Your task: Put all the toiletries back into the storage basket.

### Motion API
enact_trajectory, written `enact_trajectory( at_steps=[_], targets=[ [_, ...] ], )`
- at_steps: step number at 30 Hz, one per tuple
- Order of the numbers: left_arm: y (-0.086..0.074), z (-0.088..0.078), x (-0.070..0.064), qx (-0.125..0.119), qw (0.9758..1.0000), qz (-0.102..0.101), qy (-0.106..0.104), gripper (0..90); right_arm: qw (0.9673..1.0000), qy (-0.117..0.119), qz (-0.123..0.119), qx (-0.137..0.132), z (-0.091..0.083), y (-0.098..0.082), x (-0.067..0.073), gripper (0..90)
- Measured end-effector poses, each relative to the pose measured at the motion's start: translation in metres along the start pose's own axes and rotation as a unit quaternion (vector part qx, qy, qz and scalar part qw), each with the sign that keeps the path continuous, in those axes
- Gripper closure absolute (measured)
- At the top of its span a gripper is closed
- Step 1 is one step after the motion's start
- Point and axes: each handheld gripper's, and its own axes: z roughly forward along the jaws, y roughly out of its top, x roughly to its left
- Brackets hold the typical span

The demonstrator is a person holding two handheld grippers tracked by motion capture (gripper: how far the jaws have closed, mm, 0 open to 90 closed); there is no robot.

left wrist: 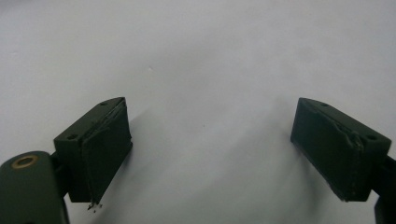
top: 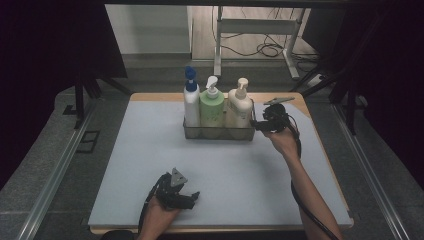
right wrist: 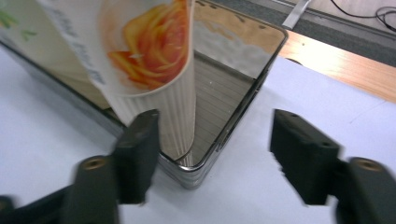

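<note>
Right gripper (top: 257, 125) at metal caddy's (right wrist: 219, 140) corner w/ cream bottle (top: 240, 106) — jaws apart, gripping nothing; left gripper (top: 192, 197) jaws apart over mat (left wrist: 210, 56).

A glossy, mirror-like metal tray (right wrist: 219, 140) holds a smooth plastic bottle (right wrist: 154, 60) on a matt mat (top: 150, 150).

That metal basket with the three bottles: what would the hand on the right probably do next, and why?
Probably ease the right tongs forward and close them on the metal basket's end wall. That corner already sits between the half-open jaws, untouched, beside the cream bottle. The left tongs rest open on the mat.
</note>
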Motion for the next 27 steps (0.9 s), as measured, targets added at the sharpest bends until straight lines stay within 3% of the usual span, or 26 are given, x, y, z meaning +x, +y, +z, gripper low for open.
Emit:
enact_trajectory(
  at_steps=[6,10,15,19,27],
  targets=[
    [0.000,0.000,0.000,0.000,1.0000,0.000,0.000,12.0,0.9998,-0.019,0.003,0.003,0.006,0.004,-0.001,60.6],
    [0.000,0.000,0.000,0.000,1.0000,0.000,0.000,12.0,0.9997,-0.004,0.023,-0.003,0.010,0.006,-0.003,71.6],
    [0.000,0.000,0.000,-0.002,1.0000,-0.003,0.000,12.0,0.9997,0.004,0.022,0.008,0.018,0.009,0.001,83.4],
    [0.000,0.000,0.000,0.000,1.0000,-0.001,0.000,12.0,0.9995,0.015,0.026,0.013,0.024,0.012,0.003,87.9],
    [0.000,0.000,0.000,0.000,1.0000,0.000,0.000,12.0,0.9988,0.012,0.035,0.032,0.035,0.013,0.002,89.0]
  ],
)
